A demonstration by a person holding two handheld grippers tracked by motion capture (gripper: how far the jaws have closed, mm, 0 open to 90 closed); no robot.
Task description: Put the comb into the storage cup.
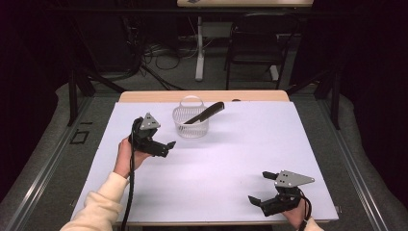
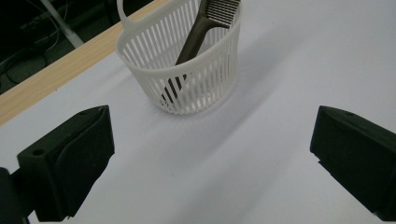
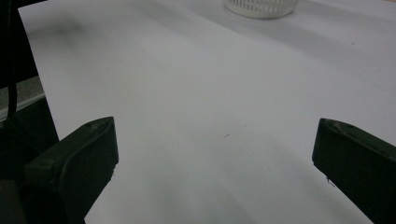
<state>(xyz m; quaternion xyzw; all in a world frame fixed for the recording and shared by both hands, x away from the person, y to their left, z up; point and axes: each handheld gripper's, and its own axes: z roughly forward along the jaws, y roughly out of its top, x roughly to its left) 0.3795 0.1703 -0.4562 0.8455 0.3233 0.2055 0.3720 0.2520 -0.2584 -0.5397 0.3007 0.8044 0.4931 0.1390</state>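
A white slatted basket (image 1: 191, 129) with a loop handle stands at the back middle of the white table sheet (image 1: 226, 154). A dark brown comb (image 1: 208, 112) leans inside it, its toothed end sticking out over the rim to the right. My left gripper (image 1: 167, 148) hovers just left and in front of the basket, open, nothing between its jaws. In the left gripper view the basket (image 2: 196, 79) and comb (image 2: 194, 39) lie straight ahead of the gripper (image 2: 210, 154). My right gripper (image 1: 259, 186) is open and empty near the front right edge.
A wooden table edge (image 1: 202, 96) runs behind the sheet. Beyond it stand a chair (image 1: 255, 43), a table leg (image 1: 199, 53) and floor cables. The basket base (image 3: 261, 7) shows at the top of the right gripper view, far from the gripper (image 3: 215, 163).
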